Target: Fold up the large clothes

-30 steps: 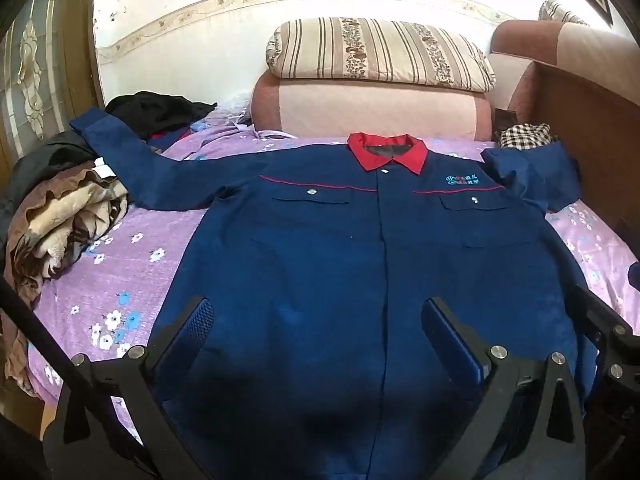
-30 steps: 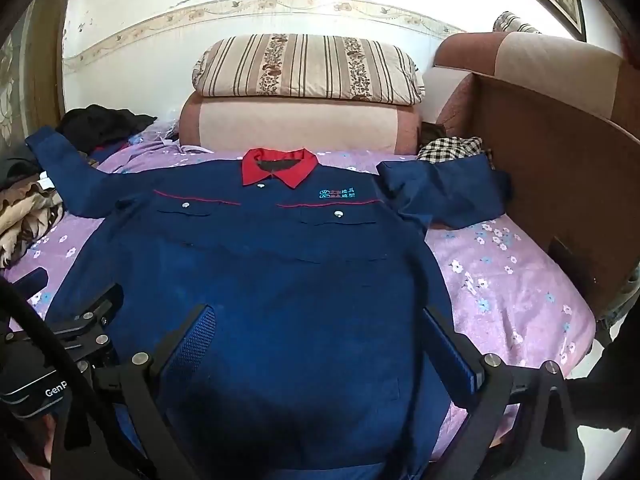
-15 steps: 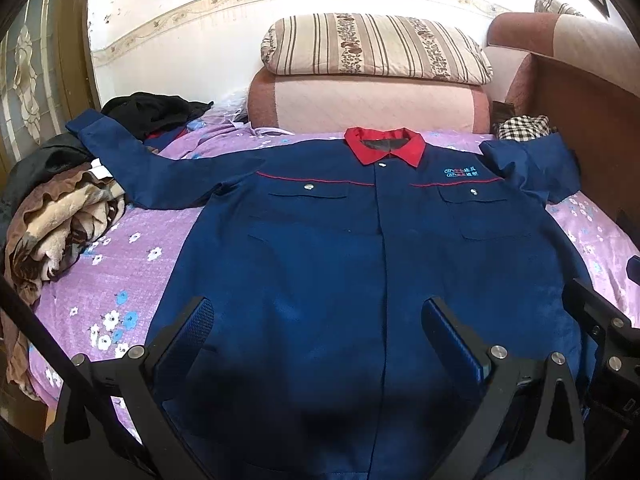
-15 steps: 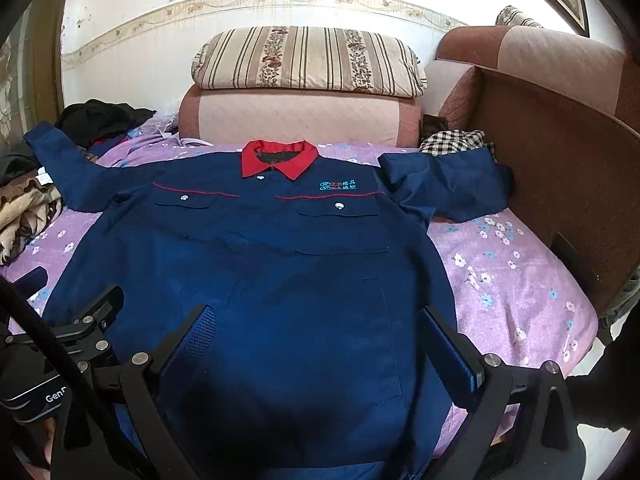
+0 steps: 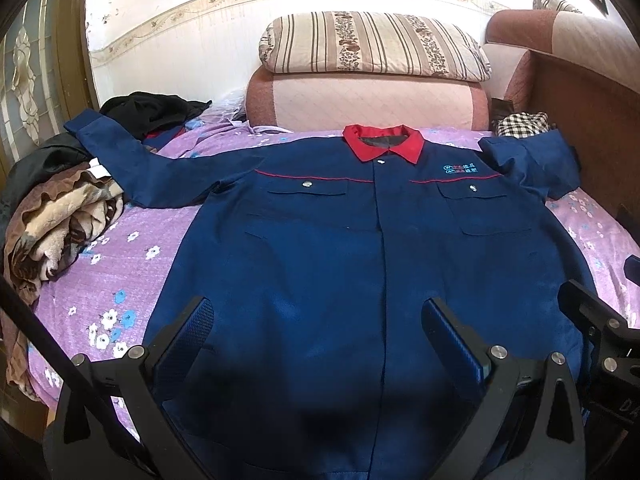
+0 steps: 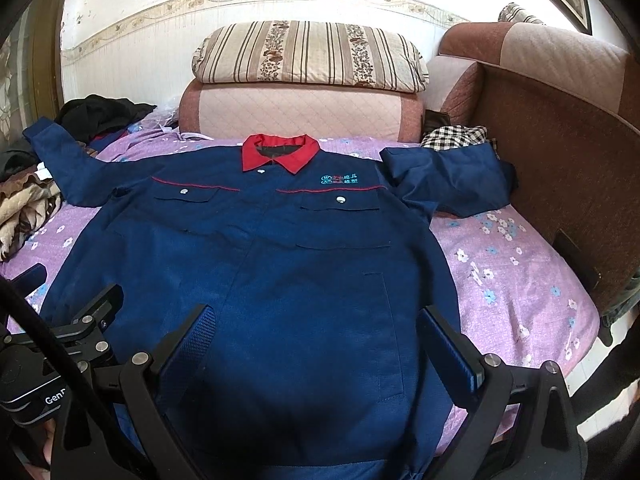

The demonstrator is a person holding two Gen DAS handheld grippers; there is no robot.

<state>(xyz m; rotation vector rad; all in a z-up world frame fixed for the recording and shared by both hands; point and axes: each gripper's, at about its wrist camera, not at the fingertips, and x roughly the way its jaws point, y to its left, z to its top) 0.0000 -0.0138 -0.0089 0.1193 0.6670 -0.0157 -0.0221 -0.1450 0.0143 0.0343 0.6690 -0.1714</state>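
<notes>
At the left edge a crumpled brown blanket [image 5: 52,224] and some dark clothes [image 5: 152,110] are pushed aside, I think to leave room on the purple bedsheet [image 5: 120,268] for folding. The blue work jacket [image 5: 360,264] lies flat on this sheet with its front up, red collar [image 5: 384,142] toward the striped pillow [image 5: 372,46] and both sleeves spread out, so it looks ready for a first fold. My left gripper [image 5: 318,334] hovers over the hem, its jaws wide apart and holding nothing. My right gripper [image 6: 316,340] hovers just beside it, also over the hem, also spread and empty. Both point forward along the jacket, toward the collar.
</notes>
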